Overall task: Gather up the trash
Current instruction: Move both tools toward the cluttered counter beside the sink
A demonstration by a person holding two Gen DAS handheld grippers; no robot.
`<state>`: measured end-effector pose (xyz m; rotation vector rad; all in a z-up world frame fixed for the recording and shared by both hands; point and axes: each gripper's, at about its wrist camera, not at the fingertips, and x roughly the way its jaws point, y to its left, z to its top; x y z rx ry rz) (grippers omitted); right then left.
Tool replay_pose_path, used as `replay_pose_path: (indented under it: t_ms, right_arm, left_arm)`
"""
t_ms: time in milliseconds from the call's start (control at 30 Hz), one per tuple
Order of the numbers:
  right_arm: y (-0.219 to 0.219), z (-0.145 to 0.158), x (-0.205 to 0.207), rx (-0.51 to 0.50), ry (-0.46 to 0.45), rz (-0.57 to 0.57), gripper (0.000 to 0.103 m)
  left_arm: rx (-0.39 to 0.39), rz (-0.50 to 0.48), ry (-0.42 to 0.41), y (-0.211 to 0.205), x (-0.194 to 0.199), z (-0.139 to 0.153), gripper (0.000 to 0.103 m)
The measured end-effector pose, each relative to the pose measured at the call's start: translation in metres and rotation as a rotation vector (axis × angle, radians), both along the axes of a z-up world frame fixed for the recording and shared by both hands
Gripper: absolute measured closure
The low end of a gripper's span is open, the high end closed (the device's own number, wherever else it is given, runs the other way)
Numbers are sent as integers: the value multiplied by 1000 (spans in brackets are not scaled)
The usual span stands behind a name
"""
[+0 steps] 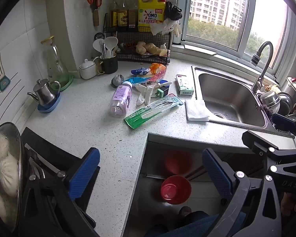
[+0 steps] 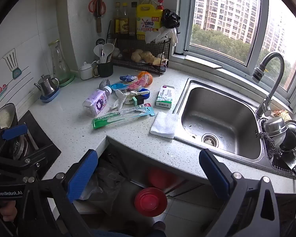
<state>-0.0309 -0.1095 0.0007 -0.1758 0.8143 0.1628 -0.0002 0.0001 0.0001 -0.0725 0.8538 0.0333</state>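
Note:
Trash lies in a heap on the speckled counter [image 1: 88,130]: an empty purple-labelled bottle [image 1: 121,98] on its side, a green toothbrush package [image 1: 154,107], a white glove [image 1: 146,93], a small white-green box [image 1: 184,85], colourful wrappers [image 1: 148,75] and a folded white tissue [image 1: 196,110] at the sink's edge. The right wrist view holds the same bottle [image 2: 96,102], package [image 2: 124,116], box [image 2: 165,96] and tissue [image 2: 164,125]. My left gripper [image 1: 151,169] hangs open near the counter's front edge, nothing between its blue pads. My right gripper [image 2: 148,174] is open too, empty, in front of the sink.
A steel sink [image 2: 221,118] with a tap [image 2: 270,83] lies to the right. A red bin [image 2: 151,201] stands on the floor below the counter, beside a grey plastic bag [image 2: 104,185]. A stove [image 2: 35,138] and a lidded pan [image 1: 6,169] are at left, a wire rack [image 1: 144,45] at the back.

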Motion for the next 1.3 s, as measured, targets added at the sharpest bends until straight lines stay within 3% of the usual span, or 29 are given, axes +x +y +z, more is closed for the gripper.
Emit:
replay_pose_path:
  t_ms: [767, 1300]
  right_arm:
    - [-8, -6, 10, 4, 23, 18, 0]
    - [-27, -11, 46, -3, 76, 100, 1]
  left_arm:
    - [5, -1, 35, -3, 5, -8, 0]
    - [41, 131, 113, -17, 38, -16, 0]
